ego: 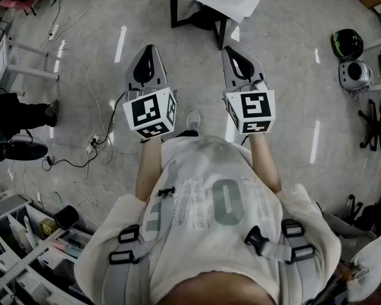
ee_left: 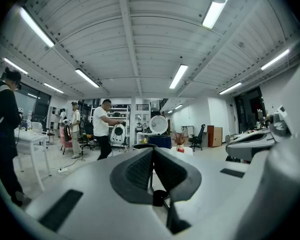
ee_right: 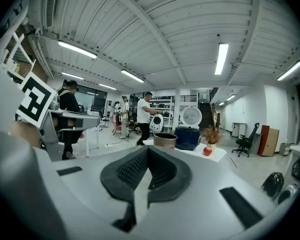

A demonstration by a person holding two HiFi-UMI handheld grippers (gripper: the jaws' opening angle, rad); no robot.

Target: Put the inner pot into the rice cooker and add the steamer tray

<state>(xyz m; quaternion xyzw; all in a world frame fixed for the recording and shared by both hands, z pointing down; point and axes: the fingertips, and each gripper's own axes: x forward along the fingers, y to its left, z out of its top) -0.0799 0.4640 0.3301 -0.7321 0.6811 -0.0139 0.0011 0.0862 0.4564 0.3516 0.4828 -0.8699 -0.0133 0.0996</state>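
White table: well ahead of both claws, across floor. Rice cooker: on table, lid up. Inner pot: on table just beside cooker, upright. Right gripper: points almost straight at pot, probably nearer. Left gripper: likewise facing table. Both claws pressed together, empty.

Grey grippers, left and right, have black ribbed pads and black-and-white checked cubes. At twelve o'clock: dark blue cooker, bronze pot, white table.
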